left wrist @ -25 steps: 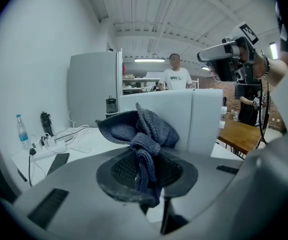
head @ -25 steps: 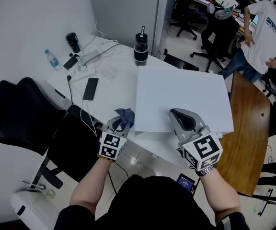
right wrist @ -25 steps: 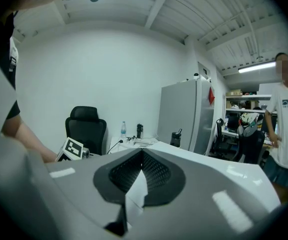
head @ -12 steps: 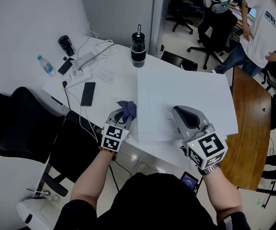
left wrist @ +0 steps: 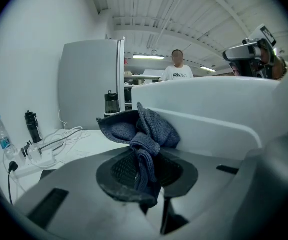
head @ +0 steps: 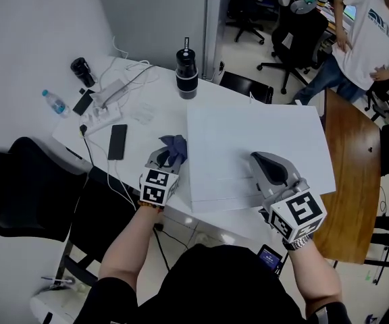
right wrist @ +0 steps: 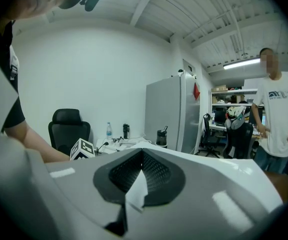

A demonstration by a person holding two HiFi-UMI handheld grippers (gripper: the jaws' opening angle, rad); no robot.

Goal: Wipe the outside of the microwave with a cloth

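- The big white box-shaped microwave (head: 248,133) stands in front of the person. Its left side wall runs straight away from them — that is the long way to wipe.
- The grey plastic right gripper (head: 262,162) is over the top of the microwave, near its front edge. Its jaws are pressed together with nothing in them. It has shifted a little across the top since a second ago.
- The grey plastic left gripper (head: 167,159) is just beside the microwave's left wall, so it is the nearer one for that wall. Its jaws pinch a small crumpled blue-grey knitted cloth (head: 175,145).
- The cloth sticks out past the jaws, right up against the microwave's left wall — I cannot tell if it presses there. It has moved from near the microwave's front corner to further back along that wall.
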